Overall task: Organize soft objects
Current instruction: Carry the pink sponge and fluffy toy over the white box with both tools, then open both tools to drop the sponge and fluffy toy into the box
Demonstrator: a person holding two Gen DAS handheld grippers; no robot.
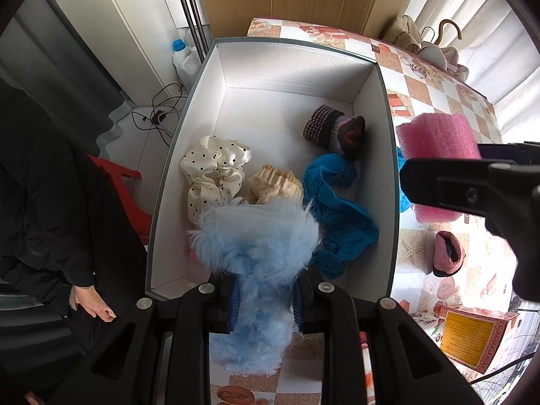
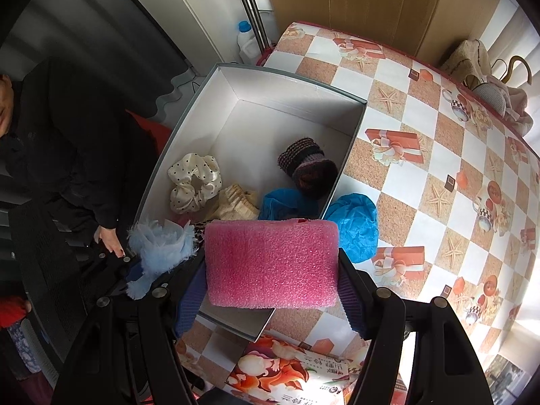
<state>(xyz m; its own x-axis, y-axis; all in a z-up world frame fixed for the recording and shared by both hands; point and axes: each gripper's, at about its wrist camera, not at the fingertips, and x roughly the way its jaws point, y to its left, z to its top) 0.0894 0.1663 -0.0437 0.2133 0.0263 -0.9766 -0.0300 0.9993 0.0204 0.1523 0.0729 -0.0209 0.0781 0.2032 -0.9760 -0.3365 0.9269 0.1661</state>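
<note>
My left gripper [image 1: 266, 290] is shut on a fluffy light-blue fabric [image 1: 260, 243] and holds it over the near end of the white open box [image 1: 216, 77]. My right gripper [image 2: 273, 287] is shut on a pink foam sponge [image 2: 271, 263] above the box's near right corner; the sponge also shows in the left wrist view [image 1: 438, 136]. Inside the box lie a polka-dot scrunchie [image 1: 212, 168], a beige knit piece [image 1: 273, 185], a blue cloth [image 1: 337, 202] and a dark striped knit cuff [image 1: 334, 126].
The box sits on a table with a checkered cloth [image 2: 438, 155]. A blue cap [image 2: 357, 226] lies on the table right of the box. A pink knit item [image 1: 449, 258] and printed cartons [image 2: 297, 374] lie near. A person in black [image 2: 67, 155] stands left.
</note>
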